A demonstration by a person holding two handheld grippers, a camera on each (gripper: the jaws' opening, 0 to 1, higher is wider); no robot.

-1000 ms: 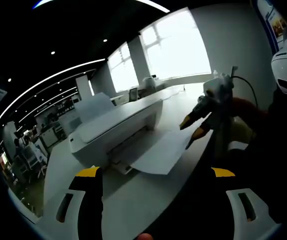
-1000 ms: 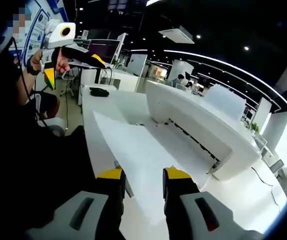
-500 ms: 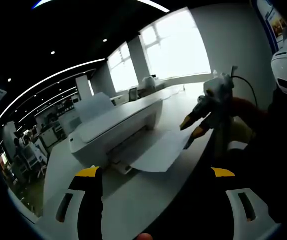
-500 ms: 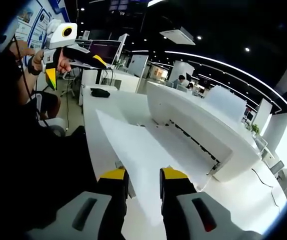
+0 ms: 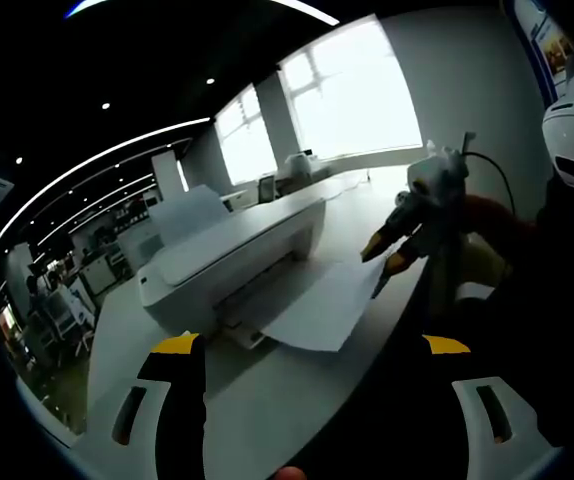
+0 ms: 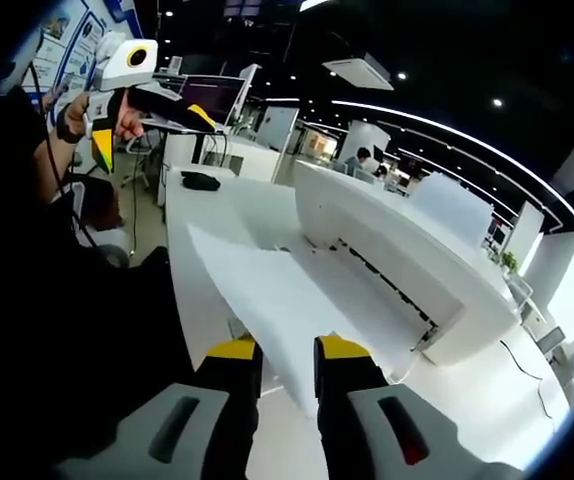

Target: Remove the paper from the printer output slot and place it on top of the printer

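right gripper (image 6: 287, 352): your jaws are pinched on the near edge of the paper (image 6: 267, 290), gap almost gone.
left gripper (image 5: 312, 345): your jaws are spread wide, holding nothing, well back from the printer (image 5: 232, 255).
paper: sheet sticks out of the printer's front slot, above the table (image 5: 267, 400), far end at the slot.
printer top: bare.

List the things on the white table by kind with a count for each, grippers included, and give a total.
Printer: 1
Sheet of paper: 1, pinched by the right gripper
Small dark object at the table's far end: 1
Grippers: 2, the right gripper and the left gripper, held up off the table
Total: 5
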